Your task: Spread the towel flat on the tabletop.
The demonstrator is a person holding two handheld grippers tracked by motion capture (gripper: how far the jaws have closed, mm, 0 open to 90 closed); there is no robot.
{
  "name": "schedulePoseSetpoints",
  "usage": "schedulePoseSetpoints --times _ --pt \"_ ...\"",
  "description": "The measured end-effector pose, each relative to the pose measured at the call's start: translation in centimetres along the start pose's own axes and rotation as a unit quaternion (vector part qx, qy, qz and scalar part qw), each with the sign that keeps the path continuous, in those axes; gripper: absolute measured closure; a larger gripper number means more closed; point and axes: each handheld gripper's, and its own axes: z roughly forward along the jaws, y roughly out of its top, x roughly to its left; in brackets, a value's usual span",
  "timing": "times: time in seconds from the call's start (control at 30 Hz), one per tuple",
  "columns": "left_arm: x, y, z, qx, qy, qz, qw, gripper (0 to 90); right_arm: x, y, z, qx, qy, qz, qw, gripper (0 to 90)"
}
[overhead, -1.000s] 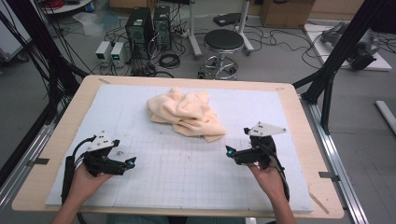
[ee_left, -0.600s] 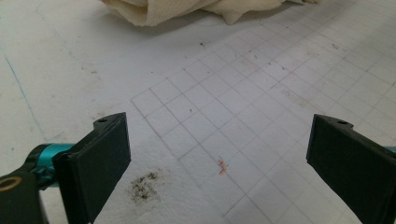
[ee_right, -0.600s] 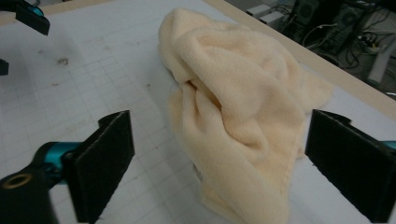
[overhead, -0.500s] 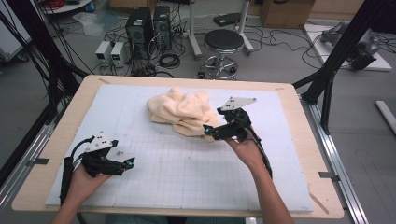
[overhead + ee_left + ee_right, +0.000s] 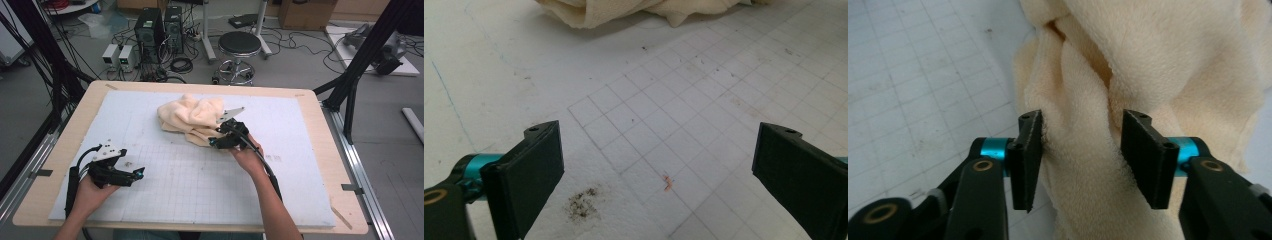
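A crumpled cream cloth (image 5: 190, 117) lies at the far middle of the white gridded mat (image 5: 200, 185). My right gripper (image 5: 212, 141) reaches into the cloth's near right edge. In the right gripper view the right gripper (image 5: 1080, 150) has just been closing its jaws, and a thick fold of the cloth (image 5: 1158, 60) stands between the pads, not visibly squeezed. My left gripper (image 5: 140, 173) rests low over the mat at the near left. Its jaws stand wide open around bare grid in the left gripper view (image 5: 656, 165), with the cloth (image 5: 624, 12) farther off.
The mat lies on a wooden table (image 5: 320, 130). A dark smudge (image 5: 581, 205) marks the mat near the left jaw. Beyond the table stand a stool (image 5: 239, 44), computer boxes and cables on the floor; black frame posts (image 5: 350, 85) rise at the right.
The right hand has moved away from the near right of the mat, forward and left, until its gripper reached the cloth's edge. The left hand has kept still.
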Motion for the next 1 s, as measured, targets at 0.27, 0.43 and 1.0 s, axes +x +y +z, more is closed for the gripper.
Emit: schedulePoseSetpoints --times 0.27,0.43,1.0 --pt "0.0 0.1 0.0 0.008 0.005 0.007 0.9999 6.7 -0.5 -0.8 0.6 0.004 0.016 0.017 0.9997 75.9" --pt "0.1 0.1 -0.2 0.004 0.011 -0.001 0.9999 6.8 0.0 -0.3 -0.5 -0.014 0.034 0.008 0.9993 79.3" --pt "-1.2 0.5 -0.6 -0.010 -0.002 0.018 0.9998 8.0 4.6 0.3 -10.3 -0.093 0.076 -0.048 0.9916 80.4"
